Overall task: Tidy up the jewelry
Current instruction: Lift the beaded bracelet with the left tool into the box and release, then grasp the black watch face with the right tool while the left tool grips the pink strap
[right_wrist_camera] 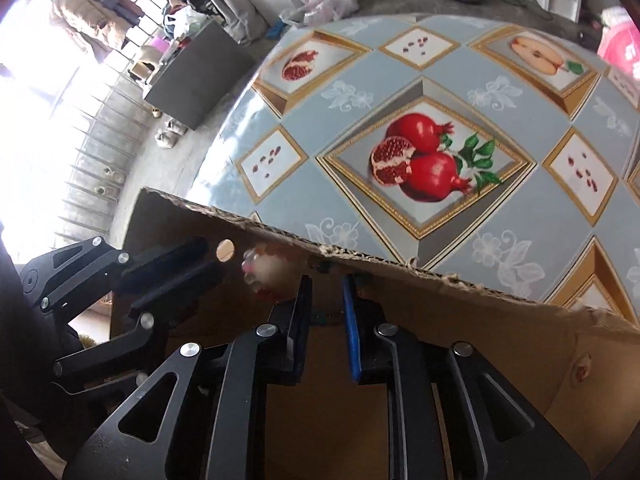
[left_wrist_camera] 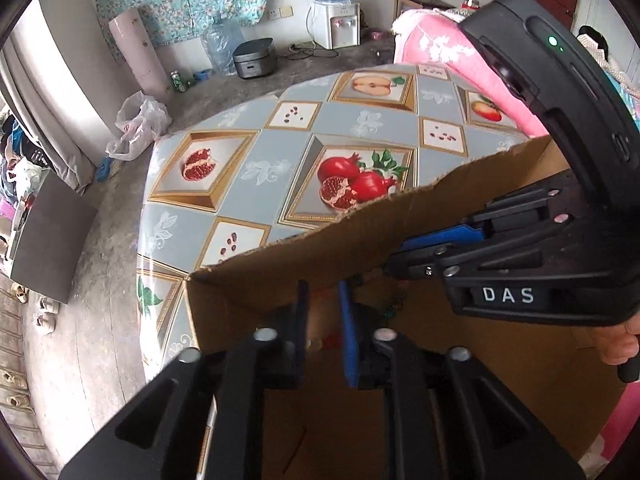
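An open cardboard box (left_wrist_camera: 320, 264) stands on the fruit-print tablecloth (left_wrist_camera: 276, 168); both grippers reach into it. My left gripper (left_wrist_camera: 323, 308) is part open with nothing clearly between its blue pads; red and pale beads (left_wrist_camera: 324, 342) lie just beyond it on the box floor. My right gripper (right_wrist_camera: 327, 300) is part open over the box, and also shows at the right of the left wrist view (left_wrist_camera: 394, 264). A blurred bracelet of pale and red beads (right_wrist_camera: 266, 270) hangs by the box wall (right_wrist_camera: 400, 280), left of the right gripper. A dark beaded string (left_wrist_camera: 394, 304) dangles below the right gripper.
The table edge (left_wrist_camera: 144, 216) drops to a concrete floor on the left. A pink cushion (left_wrist_camera: 444, 60) lies beyond the table. A dark cabinet (right_wrist_camera: 192, 76) and shoes stand on the floor. The left gripper shows at the left of the right wrist view (right_wrist_camera: 172, 276).
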`<action>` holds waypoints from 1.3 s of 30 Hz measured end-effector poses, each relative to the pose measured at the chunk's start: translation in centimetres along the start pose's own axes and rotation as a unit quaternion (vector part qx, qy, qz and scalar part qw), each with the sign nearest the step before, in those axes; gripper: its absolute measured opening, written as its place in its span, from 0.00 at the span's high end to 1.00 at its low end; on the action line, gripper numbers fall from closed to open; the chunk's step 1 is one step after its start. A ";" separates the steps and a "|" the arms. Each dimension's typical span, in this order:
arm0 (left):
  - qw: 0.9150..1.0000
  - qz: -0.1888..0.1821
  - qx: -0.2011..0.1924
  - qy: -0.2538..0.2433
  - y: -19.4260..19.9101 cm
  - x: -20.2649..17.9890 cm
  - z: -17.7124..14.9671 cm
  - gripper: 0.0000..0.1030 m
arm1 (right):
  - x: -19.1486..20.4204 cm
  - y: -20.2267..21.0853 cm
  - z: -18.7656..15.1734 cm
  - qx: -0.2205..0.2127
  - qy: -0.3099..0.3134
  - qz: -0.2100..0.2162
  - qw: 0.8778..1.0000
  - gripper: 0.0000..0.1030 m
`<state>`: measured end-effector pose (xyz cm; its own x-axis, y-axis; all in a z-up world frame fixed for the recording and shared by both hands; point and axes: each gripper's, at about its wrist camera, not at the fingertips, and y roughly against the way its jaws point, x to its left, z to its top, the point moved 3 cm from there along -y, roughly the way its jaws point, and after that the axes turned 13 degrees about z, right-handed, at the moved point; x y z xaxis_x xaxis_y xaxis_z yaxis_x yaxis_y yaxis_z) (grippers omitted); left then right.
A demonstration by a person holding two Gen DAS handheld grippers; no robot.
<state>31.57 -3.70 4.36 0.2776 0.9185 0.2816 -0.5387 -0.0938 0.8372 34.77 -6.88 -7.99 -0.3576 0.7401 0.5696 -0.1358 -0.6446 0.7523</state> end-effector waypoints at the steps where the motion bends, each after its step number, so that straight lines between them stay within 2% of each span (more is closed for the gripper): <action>1: 1.000 0.001 -0.006 0.005 0.5 0.2 0.0 0.70 | 0.3 0.5 -0.2 -0.007 0.005 0.001 1.000 0.83; 5: 0.998 0.004 -0.049 0.030 4.5 1.9 -0.7 0.56 | 1.2 3.5 -0.2 -0.050 0.026 -0.004 0.998 0.79; 7: 0.996 0.008 -0.074 0.043 6.7 2.7 -1.4 0.45 | 2.3 5.6 -1.2 -0.075 0.043 -0.009 0.996 0.73; 10: 0.990 0.015 -0.122 0.070 11.8 4.4 -4.1 0.29 | 4.6 10.6 -4.4 -0.137 0.087 -0.020 0.986 0.61; 13: 0.984 0.021 -0.152 0.096 15.5 5.5 -7.9 0.18 | 6.7 15.4 -9.6 -0.200 0.139 -0.030 0.969 0.53; 16: 0.981 0.018 -0.156 0.112 17.4 5.5 -11.8 0.07 | 7.9 17.1 -13.7 -0.220 0.167 -0.025 0.961 0.48; 19: 0.981 0.025 -0.144 0.124 17.1 4.6 -16.1 0.05 | 8.6 16.4 -18.3 -0.208 0.187 -0.013 0.960 0.46; 22: 0.985 0.055 -0.103 0.124 14.6 2.7 -20.2 0.05 | 8.8 13.2 -21.7 -0.168 0.197 0.001 0.966 0.45; 25: 0.988 0.072 -0.049 0.129 11.3 0.8 -23.7 0.05 | 9.0 8.7 -24.3 -0.103 0.218 -0.005 0.971 0.45; 28: 0.987 0.071 -0.028 0.138 9.8 -0.4 -25.8 0.05 | 9.1 4.6 -25.7 -0.042 0.236 -0.015 0.971 0.45; 31: 0.988 0.060 -0.028 0.139 9.5 -1.8 -27.6 0.05 | 9.4 1.1 -26.5 0.001 0.275 -0.041 0.960 0.42; 33: 0.989 0.038 -0.031 0.139 9.6 -2.8 -28.3 0.05 | 9.5 -0.4 -26.6 0.017 0.300 -0.055 0.952 0.41; 37: 0.990 0.013 -0.048 0.134 10.6 -4.5 -29.3 0.06 | 10.3 -2.0 -26.7 0.035 0.344 -0.073 0.935 0.41; 39: 0.990 0.009 -0.061 0.124 11.1 -5.2 -29.6 0.10 | 10.4 -2.5 -26.1 0.042 0.358 -0.081 0.929 0.41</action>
<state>0.61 1.87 -1.63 0.0718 0.9847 0.1590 -0.6384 -0.0771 0.7658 7.25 -2.54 -12.62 -0.8656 0.4897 0.1041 -0.1788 -0.4967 0.8493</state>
